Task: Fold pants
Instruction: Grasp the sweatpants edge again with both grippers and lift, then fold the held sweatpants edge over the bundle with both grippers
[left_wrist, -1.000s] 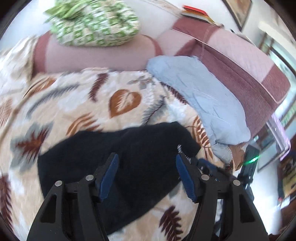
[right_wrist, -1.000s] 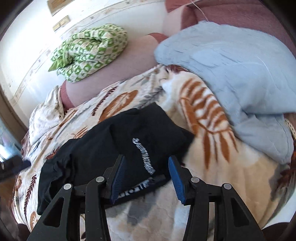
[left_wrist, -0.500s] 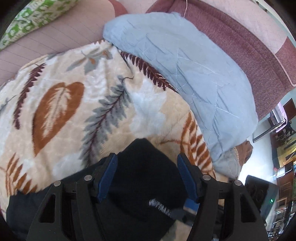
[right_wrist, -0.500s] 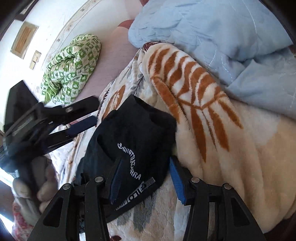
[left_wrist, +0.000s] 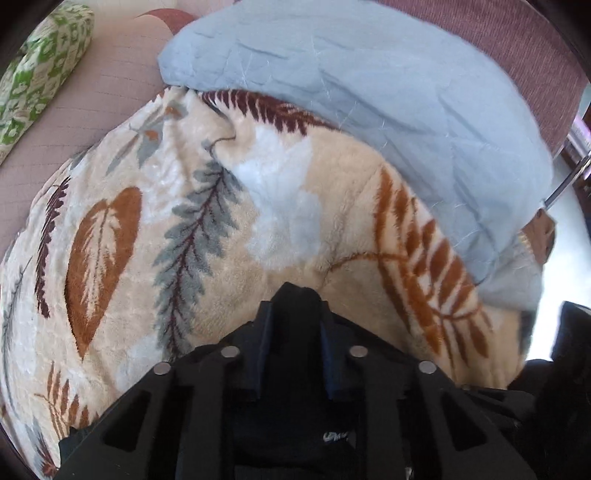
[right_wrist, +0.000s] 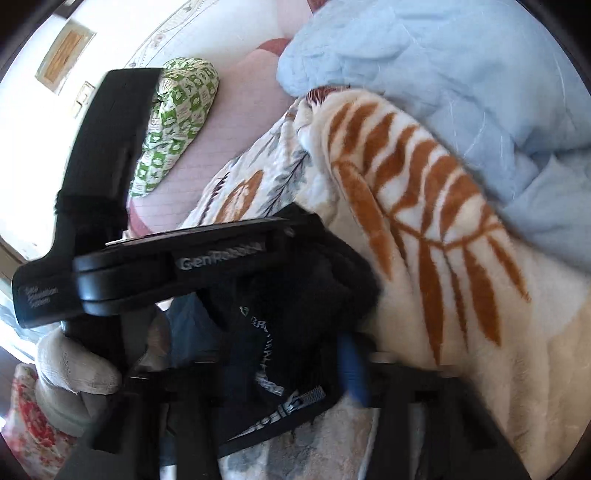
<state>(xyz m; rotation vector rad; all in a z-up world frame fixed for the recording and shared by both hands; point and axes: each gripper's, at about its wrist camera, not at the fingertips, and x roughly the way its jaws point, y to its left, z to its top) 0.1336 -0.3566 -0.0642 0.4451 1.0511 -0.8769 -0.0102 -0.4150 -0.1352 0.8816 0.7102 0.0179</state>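
**Both grippers pinch the pants on the blanket**

The fingers (left_wrist: 264, 347) of the left gripper (left_wrist: 293, 314) stand close together with a black fold of the pants (left_wrist: 295, 417) squeezed between the blue pads, a peak of cloth poking out past the tips. The rest of the pants bunches dark beneath the gripper body, a bit of pale lettering showing low down.

Going left to right in the left wrist view: a green pillow (left_wrist: 40, 70) lies at the far left edge on a pink sofa (left_wrist: 92, 103); the leaf-print blanket (left_wrist: 207, 221) fills the middle, directly under the pants; a pale blue quilt (left_wrist: 388, 96) overlaps the blanket's far right side.

In the right wrist view, a gloved hand (right_wrist: 74, 373) at the left holds the left gripper (right_wrist: 280, 229), which reaches across from the left with its tips on the top of the pants (right_wrist: 295, 295). The right gripper (right_wrist: 291, 373) sits at the bottom, blurred; one blue finger (right_wrist: 352, 369) presses the right side of the bundle and the other is hidden by cloth, so it appears clamped on the pants. White lettering runs down the fabric. To the right lie the blanket (right_wrist: 461, 295) and the quilt (right_wrist: 461, 74)
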